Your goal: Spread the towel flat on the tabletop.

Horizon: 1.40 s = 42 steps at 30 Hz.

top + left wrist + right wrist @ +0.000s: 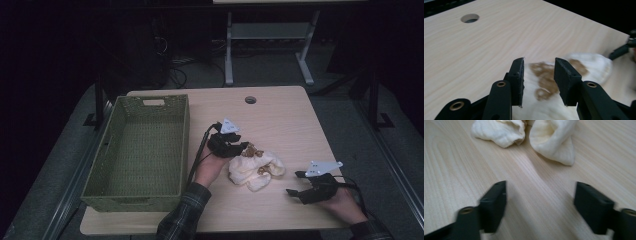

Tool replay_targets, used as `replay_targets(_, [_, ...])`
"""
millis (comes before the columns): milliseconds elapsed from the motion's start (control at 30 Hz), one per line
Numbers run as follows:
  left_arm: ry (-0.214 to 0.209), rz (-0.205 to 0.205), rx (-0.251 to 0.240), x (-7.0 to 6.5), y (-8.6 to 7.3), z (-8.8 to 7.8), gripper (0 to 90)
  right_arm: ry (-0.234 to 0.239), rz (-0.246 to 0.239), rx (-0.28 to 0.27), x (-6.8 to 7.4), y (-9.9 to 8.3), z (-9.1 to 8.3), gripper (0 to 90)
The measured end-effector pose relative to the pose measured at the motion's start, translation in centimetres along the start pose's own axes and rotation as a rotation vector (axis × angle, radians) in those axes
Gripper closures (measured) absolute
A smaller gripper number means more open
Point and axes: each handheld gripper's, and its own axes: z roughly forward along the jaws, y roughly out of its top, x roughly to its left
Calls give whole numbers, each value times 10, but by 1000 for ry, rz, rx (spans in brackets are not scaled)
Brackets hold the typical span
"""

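A crumpled cream cloth (256, 170) with brown print lies on the bench (280, 115), right of the green basket (137, 190), which holds nothing yet. The left gripper (539, 82) is spread over the cloth, unpinched; the right gripper (540, 207) is spread above bare wood. Gripping and binning are judged outstanding.

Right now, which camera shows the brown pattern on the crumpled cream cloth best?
The left gripper view: the crumpled cream cloth lies close, its brown pattern large between the tongs. The high view shows small brown patches; the right gripper view shows plain folds.
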Motion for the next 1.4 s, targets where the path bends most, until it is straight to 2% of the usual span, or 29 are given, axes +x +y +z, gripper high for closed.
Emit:
replay_targets(67, [-11,15,5,-6,-2,-5,592,5,-8,-9,2,2,-1,372])
replay_targets(267, [-51,29,21,-25,-17,-14,595,86,-12,-14,7,15,6,517])
replay_targets(367, [-64,25,34,-33,-26,-17,596,95,-23,-35,7,21,9,570])
replay_targets(433, [-72,26,49,-36,-33,-17,597,100,-12,-55,5,25,9,592])
replay_targets(533, [-84,29,73,-40,-40,-17,597,96,-13,-80,1,32,9,605])
replay_targets(600, [-96,19,81,-42,-45,-14,596,88,-12,-77,-1,36,12,611])
replay_targets(667, [-94,43,109,-44,-48,-9,596,86,-13,-82,-2,38,15,618])
replay_targets(767, [-100,55,133,-46,-51,-2,595,78,-11,-80,-5,43,20,625])
replay_targets(900, [-82,83,179,-46,-55,7,596,67,-8,-71,-10,49,31,644])
replay_targets(967, [-80,80,196,-45,-58,11,614,60,-10,-61,-12,50,35,684])
replay_targets(1067, [-85,86,219,-45,-59,14,709,47,-8,-43,-15,52,41,781])
replay_targets(1133, [-93,86,221,-45,-58,14,806,36,-6,-40,-16,52,42,859])
replay_targets(1200, [-103,82,212,-45,-56,12,864,23,-6,-40,-17,52,39,879])
replay_targets(1300, [-107,80,189,-44,-53,6,871,5,-15,-49,-19,53,34,881])
replay_targets(1400, [-104,58,146,-40,-49,-4,873,-18,-12,-66,-25,53,26,881])
